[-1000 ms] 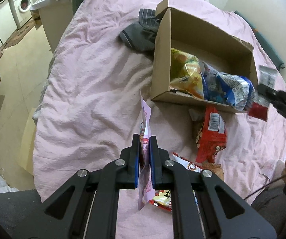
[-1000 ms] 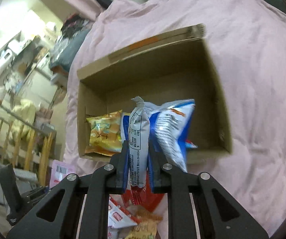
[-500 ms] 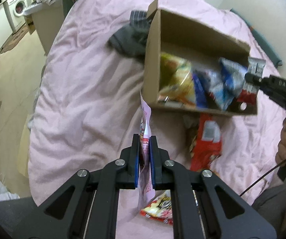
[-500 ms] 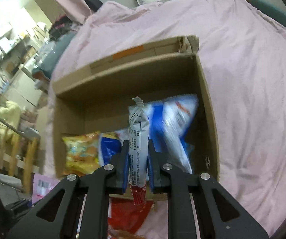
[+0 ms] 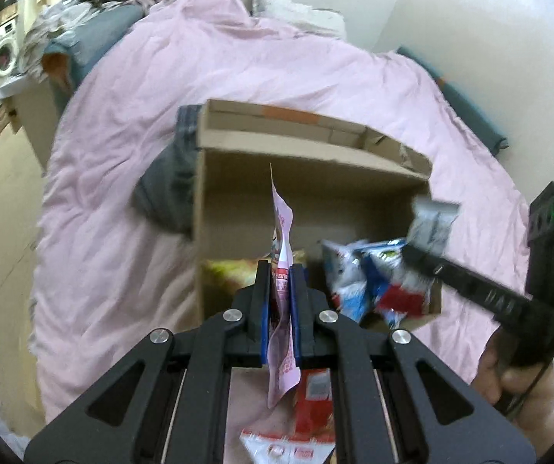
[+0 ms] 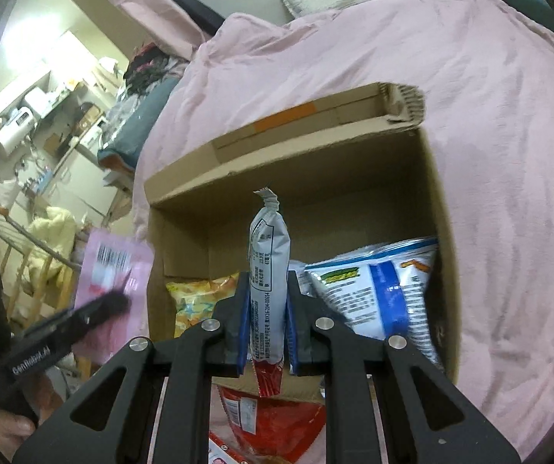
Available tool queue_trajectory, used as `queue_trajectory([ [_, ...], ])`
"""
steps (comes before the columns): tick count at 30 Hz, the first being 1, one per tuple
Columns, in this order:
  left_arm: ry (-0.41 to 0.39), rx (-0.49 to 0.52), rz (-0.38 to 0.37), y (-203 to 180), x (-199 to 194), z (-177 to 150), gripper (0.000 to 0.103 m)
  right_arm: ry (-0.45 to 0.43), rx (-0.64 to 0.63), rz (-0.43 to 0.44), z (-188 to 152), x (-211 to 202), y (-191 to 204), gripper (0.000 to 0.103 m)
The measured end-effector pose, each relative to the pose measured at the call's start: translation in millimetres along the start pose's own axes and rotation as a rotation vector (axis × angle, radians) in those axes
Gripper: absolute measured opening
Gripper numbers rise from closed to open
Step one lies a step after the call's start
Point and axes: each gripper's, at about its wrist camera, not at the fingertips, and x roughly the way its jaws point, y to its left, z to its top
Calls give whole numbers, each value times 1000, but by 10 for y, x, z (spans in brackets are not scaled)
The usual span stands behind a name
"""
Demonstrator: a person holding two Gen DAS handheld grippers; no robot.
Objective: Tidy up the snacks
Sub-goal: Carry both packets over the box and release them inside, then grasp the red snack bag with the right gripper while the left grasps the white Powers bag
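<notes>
Now pink packet (image 5: 281,270) clamped between left fingers (image 5: 263,301), above box (image 5: 315,178).

"GenRobot.AI" on the left tongs (image 6: 95,311), lettering sideways.

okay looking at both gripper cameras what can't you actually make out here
- Left wrist view: the yellow snack bag in the cardboard box is motion-blurred and partly behind the left gripper.
- Right wrist view: the red packet is half hidden by the right gripper.
- The pink packet print is blurred.
</notes>
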Motion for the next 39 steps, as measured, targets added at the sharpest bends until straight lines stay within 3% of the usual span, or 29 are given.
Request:
queue_trajectory([
  [7, 2, -14, -50, 37, 212, -4, 7, 57, -66, -31, -68, 258, 190, 16],
  [11, -26, -10, -34, 89, 209, 11, 7, 79, -73, -45, -119, 329, 220, 16],
  [17, -7, -20, -56, 86, 276, 25, 7, 90, -95, -61, -129, 399, 253, 17],
  [24, 28, 9, -62, -23, 347, -25, 9, 75, -37, -32, -79, 401, 187, 21],
  [26, 42, 11, -65, -40, 366, -41, 21, 50, -27, -18, -56, 351, 177, 21],
  [28, 38, 17, -66, -52, 362, -56, 65, 22, -28, -7, -30, 288, 189, 26],
  [30, 6, 13, -45, -46, 316, -71, 80, -9, -27, -12, -17, 224, 191, 47],
  [32, -7, 7, -56, -21, 286, -61, 81, -28, -15, -11, -11, 186, 171, 57],
  [39, -10, -5, -14, 47, 274, -26, 81, -29, 14, -12, 14, 161, 103, 57],
])
